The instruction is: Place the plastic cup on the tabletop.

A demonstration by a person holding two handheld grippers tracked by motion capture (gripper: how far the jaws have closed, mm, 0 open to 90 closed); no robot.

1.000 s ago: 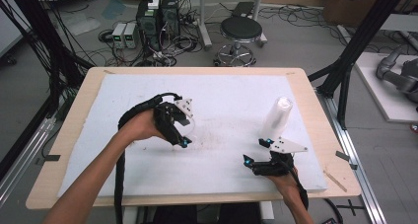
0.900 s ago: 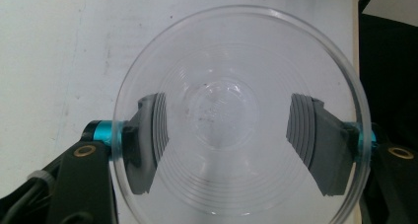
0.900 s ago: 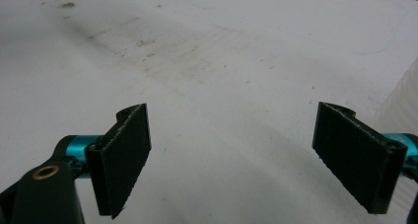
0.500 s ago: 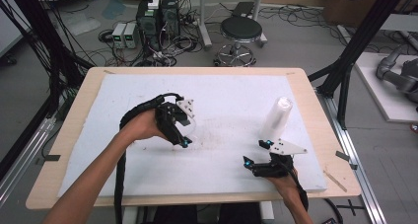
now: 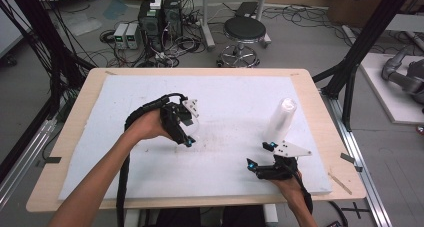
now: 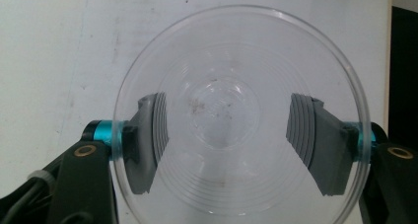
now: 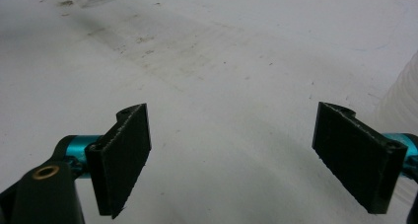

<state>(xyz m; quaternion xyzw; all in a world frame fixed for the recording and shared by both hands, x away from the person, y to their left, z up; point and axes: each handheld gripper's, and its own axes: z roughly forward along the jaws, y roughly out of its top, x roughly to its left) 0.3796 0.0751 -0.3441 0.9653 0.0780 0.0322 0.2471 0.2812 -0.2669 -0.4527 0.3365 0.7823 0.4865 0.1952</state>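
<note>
No readable writing anywhere; I am clamping a clear round plastic cup (image 6: 236, 120) in my left gripper (image 5: 186, 132), mid-desk, while my right gripper (image 5: 261, 157) is hovering wide open near the front edge, beside a white stack of plastic cups (image 5: 281, 118).

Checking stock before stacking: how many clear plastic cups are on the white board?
2, maybe more: one clear cup between the left gripper fingers; a stack of cups, count unclear, ahead of the right gripper.

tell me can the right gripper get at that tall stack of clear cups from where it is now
Probably yes. The right gripper is open and holds nothing, and the stack of clear cups stands upright just beyond it on the white board, with only bare board between them. The left gripper, around a clear cup, is well off to the side.
</note>
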